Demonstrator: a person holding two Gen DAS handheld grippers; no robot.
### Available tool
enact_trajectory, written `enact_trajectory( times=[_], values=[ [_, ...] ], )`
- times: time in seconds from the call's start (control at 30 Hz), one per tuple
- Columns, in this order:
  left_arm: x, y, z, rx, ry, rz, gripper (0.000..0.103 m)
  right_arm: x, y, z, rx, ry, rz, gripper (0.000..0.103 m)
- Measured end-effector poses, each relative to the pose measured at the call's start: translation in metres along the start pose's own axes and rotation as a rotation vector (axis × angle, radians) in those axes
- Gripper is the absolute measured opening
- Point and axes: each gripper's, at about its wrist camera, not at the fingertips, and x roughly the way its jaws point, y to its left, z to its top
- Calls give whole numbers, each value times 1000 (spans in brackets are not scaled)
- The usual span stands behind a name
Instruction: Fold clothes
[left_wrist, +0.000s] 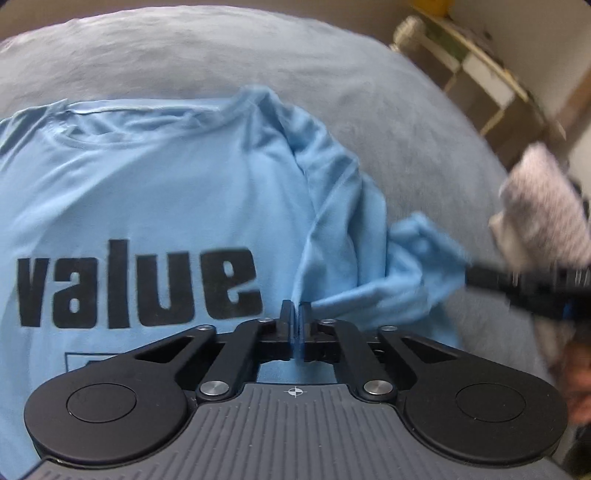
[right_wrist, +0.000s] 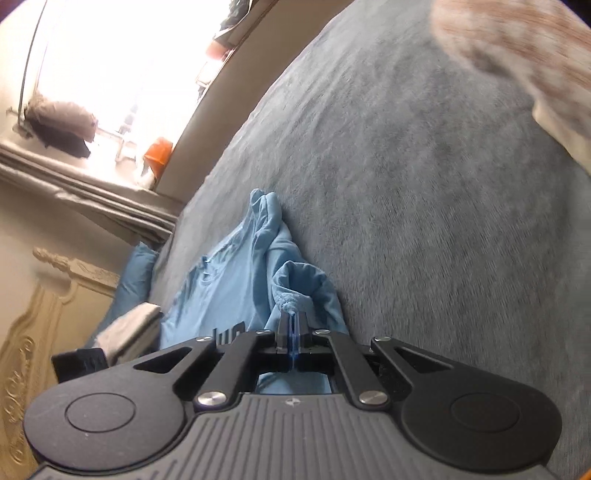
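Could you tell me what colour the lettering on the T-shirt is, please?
Black, on the light-blue T-shirt; clearest in the left wrist view.

A light blue cotton T-shirt (left_wrist: 155, 192) carries the word "value" in heavy black block letters (left_wrist: 136, 284), with a thin dark outlined box (left_wrist: 79, 360) printed beneath. It lies on a plain grey-blue fleecy blanket (left_wrist: 229, 55). The matt black left gripper (left_wrist: 294, 308) and the matt black right gripper (right_wrist: 293, 319) sit on ribbed slate-grey bodies with silver rivets. At the blanket's right edge, a knitted cloth (left_wrist: 543, 206) is mottled pinkish-white. A cream carved headboard (right_wrist: 40, 325), an orange object (right_wrist: 159, 153) and a mid-blue pillow (right_wrist: 135, 273) show beyond the blanket.
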Motion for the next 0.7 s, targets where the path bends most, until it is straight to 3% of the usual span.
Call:
enact_trajectory(
  times=[0.27,0.43,0.53,0.7],
  values=[
    [2,-35,63,12,-121,-56,0,-20,-5,-22,113,-38,91,0],
    [3,-57,102,20,-197,-91,0,-23,-10,-34,168,-66,90,0],
    [4,-70,126,26,-241,-111,0,-26,-13,-26,191,-143,84,0],
    [65,-118,160,142,-239,-88,0,-27,-19,-13,234,-276,2,0]
  ],
)
